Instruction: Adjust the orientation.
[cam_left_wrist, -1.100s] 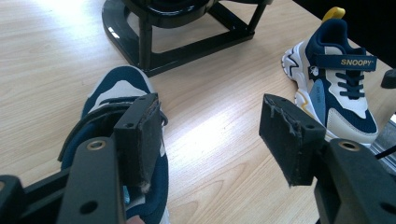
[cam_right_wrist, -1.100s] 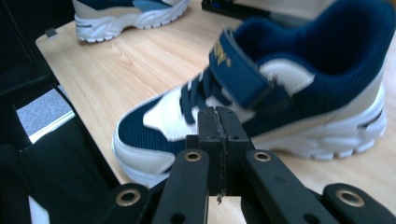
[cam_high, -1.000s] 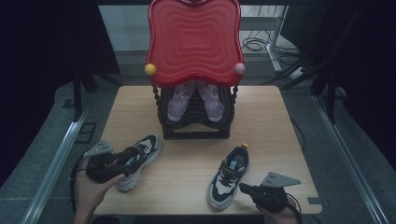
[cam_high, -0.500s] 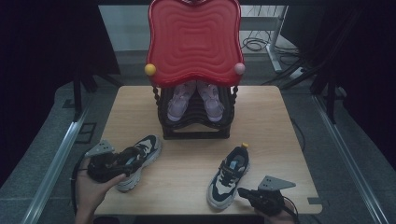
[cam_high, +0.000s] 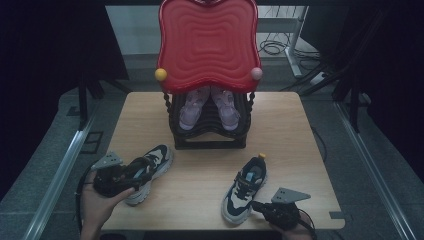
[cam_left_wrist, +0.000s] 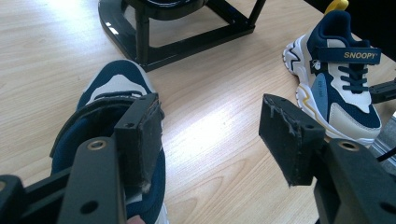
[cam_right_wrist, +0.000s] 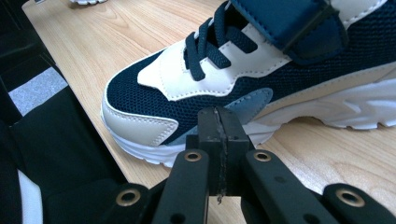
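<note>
A black rack (cam_high: 207, 135) is standing at the middle back of the wooden counter (cam_high: 300, 125), carrying a pair of pink shoes (cam_high: 209, 106) under a red wavy tray (cam_high: 207, 42) that is leaning up above it with a yellow knob (cam_high: 160, 74) and a pink knob (cam_high: 256, 73) at its lower corners. The rack's base is sitting just beyond the left shoe (cam_high: 147, 170), between it and the back of the counter.

The left shoe is lying near the front left edge, and the right shoe (cam_high: 245, 187) is lying well apart from it toward the front right, toe pointing at the person.

The left tool (cam_left_wrist: 212, 135) is lying low and level in the person's hand (cam_high: 97, 205), released, its jaws standing wide with one pad inside the left shoe's opening and the other over bare wood. The right tool (cam_right_wrist: 218, 140) is clenched on nothing, pads pressing together, its tip sitting just beside the right shoe's sole near the toe; whether it is touching I cannot tell.
</note>
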